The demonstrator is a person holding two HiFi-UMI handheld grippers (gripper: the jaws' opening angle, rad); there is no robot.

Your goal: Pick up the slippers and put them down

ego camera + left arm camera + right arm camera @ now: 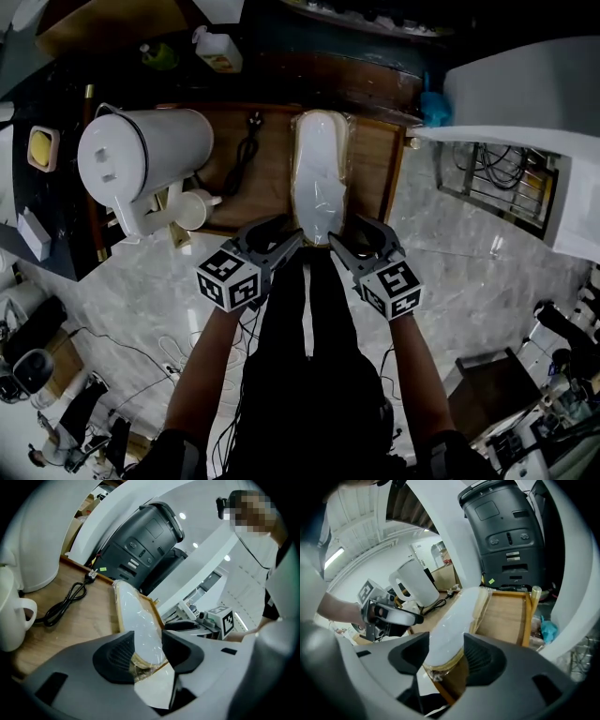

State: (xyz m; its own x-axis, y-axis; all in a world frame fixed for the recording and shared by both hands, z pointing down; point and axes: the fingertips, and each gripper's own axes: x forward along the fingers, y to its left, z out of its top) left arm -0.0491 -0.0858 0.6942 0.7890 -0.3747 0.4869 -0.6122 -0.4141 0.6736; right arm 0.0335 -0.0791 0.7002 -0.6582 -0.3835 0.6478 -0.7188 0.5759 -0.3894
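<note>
- Head view, nearest first: the left tool and the right tool sit side by side at the front rim of the wooden surface, angled in towards each other.
- Left gripper view: the left tool is released, its jaws standing apart with the near end of the slippers between them.
- Right gripper view: the right tool is released too, its jaws spread either side of the same end of the slippers.
- The slippers are white and wrapped in clear plastic. They lie lengthwise on the surface, with the near end at its front rim.
- Left of them lies a black power cable, then a white mug just beside a big white jug.
- Past the far rim stands a dark grey appliance.
</note>
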